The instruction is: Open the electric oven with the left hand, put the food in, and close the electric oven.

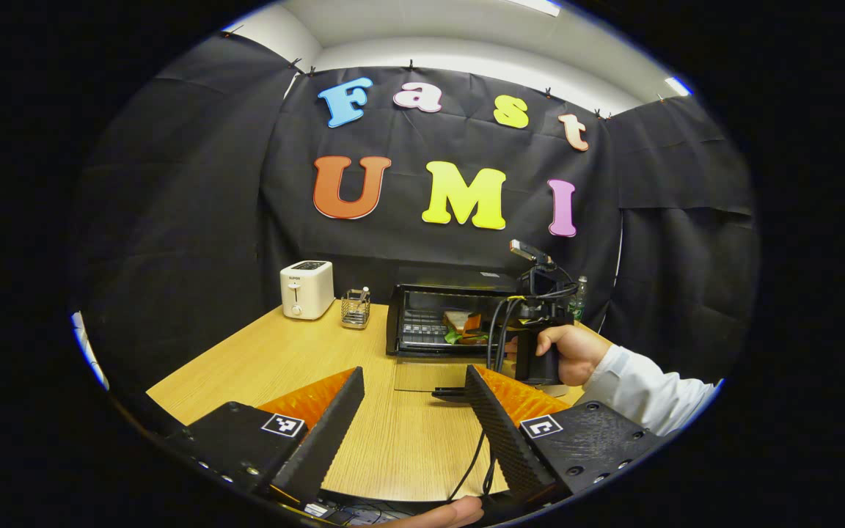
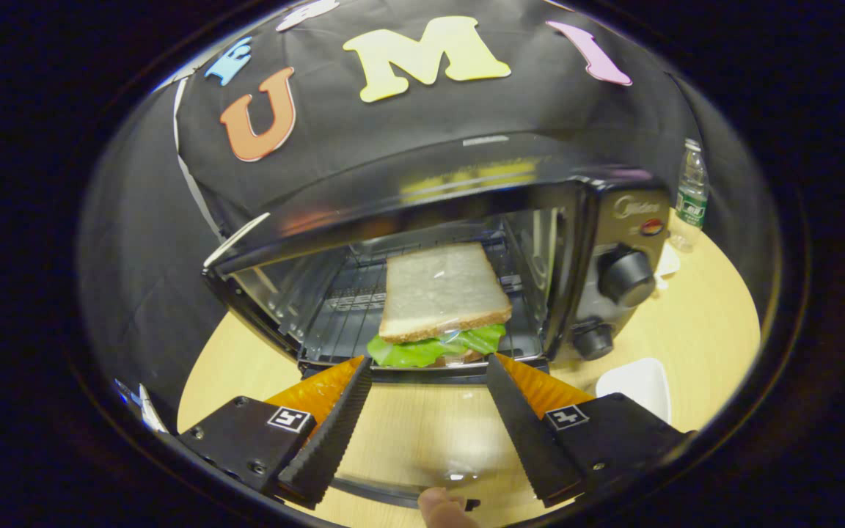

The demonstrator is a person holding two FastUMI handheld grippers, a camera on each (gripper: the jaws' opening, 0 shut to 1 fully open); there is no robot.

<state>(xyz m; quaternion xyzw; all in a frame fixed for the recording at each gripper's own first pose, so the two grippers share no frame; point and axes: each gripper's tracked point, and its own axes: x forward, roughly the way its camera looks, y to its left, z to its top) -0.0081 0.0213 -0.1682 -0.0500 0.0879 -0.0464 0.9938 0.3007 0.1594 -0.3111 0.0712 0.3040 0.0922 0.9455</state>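
Wooden worktop [image 1: 261, 367] carries the electric oven [image 1: 452, 315] at the back, door [image 1: 430, 375] folded down flat toward the viewer. Sandwich [image 2: 441, 304], white bread over green lettuce, lies on the wire rack [image 2: 334, 308] inside the oven cavity, near the front edge and right of centre.

Right gripper [image 2: 428, 370] sits just in front of the open cavity, jaws wide, nothing between them; the fingertips [image 2: 360, 367] flank the sandwich front but stand apart from it. In the left gripper view the same right gripper [image 1: 540, 293] shows held by a hand [image 1: 573, 352] with a white sleeve, just before the oven.

Left gripper [image 1: 414, 378] is farther back over the worktop, jaws wide and empty, pointing toward the oven door.

Other items: white toaster [image 1: 306, 290] and a wire holder [image 1: 355, 308] left of the oven; a plastic bottle [image 2: 689, 194] and a white dish [image 2: 635, 385] to the oven's right, seen in the right gripper view. Two control knobs [image 2: 624, 277] on the oven's right panel.
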